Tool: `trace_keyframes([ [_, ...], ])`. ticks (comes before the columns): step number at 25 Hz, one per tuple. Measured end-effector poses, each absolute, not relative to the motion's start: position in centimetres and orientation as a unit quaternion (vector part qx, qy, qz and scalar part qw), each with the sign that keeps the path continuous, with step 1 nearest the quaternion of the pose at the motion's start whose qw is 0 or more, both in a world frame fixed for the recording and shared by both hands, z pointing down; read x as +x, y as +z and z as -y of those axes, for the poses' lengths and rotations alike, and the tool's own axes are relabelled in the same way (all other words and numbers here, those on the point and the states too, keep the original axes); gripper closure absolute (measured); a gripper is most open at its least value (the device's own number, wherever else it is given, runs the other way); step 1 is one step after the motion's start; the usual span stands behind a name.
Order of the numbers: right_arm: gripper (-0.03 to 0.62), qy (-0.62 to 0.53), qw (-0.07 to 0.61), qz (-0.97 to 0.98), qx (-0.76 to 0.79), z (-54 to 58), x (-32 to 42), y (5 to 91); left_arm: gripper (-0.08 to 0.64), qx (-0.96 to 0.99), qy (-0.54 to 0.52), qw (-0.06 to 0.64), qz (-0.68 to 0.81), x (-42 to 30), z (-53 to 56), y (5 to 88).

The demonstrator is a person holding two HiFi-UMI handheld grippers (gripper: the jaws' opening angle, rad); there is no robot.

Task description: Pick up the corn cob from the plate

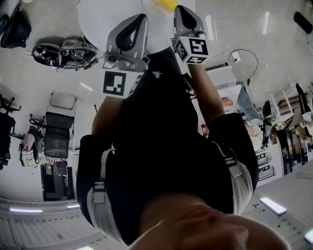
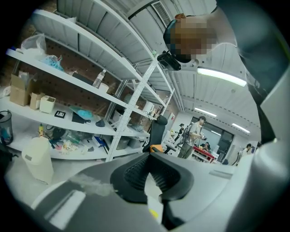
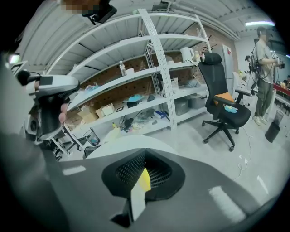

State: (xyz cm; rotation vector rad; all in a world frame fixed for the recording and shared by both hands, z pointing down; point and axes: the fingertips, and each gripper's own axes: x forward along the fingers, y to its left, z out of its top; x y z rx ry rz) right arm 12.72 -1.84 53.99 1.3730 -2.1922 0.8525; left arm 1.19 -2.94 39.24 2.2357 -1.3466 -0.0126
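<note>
Head view: both grippers are held out over a round white table [image 1: 105, 19], seen at the top edge of the frame. The corn cob [image 1: 167, 4] is seen on that table as a yellow shape cut by the frame edge, between the two gripper tips and just beside the right one. The plate cannot be made out with certainty. The left gripper [image 1: 139, 20] is empty, its jaws drawn together at the tips. In its own view [image 2: 147, 156] only a thin slit is left, through which white table and a fleck of yellow [image 2: 154, 213] are seen. The right gripper [image 1: 183, 10] is likewise clenched at the tips [image 3: 145, 156]. A strip of the yellow cob [image 3: 144, 179] is seen through the slit behind them, lying beyond the jaws and not gripped by them. The marker cubes [image 1: 120, 83] and [image 1: 192, 49] are turned toward the head camera. Background noted: white shelving [image 3: 136, 68] stacked with boxes and clutter, a black office chair [image 3: 224, 102], and a person standing [image 3: 263, 77] at far right.
</note>
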Motion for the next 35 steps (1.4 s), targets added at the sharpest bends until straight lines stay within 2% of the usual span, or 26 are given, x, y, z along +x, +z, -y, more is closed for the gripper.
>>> trace_keyframes([
  [6,0.575,0.322,0.245,0.778,0.481,1.1,12.7,56.8,0.557,0.821,-0.007,0.272,0.502,1.0,3.3,40.0],
  [19,0.377,0.328,0.304,0.783,0.433,-0.1,11.6,60.5,0.557,0.814,-0.007,0.288,0.504,0.9,3.6,41.7],
  [35,0.307,0.309,0.350,0.793,0.391,-0.3,10.8,63.6,0.557,0.805,-0.007,0.303,0.510,0.3,3.3,42.8],
])
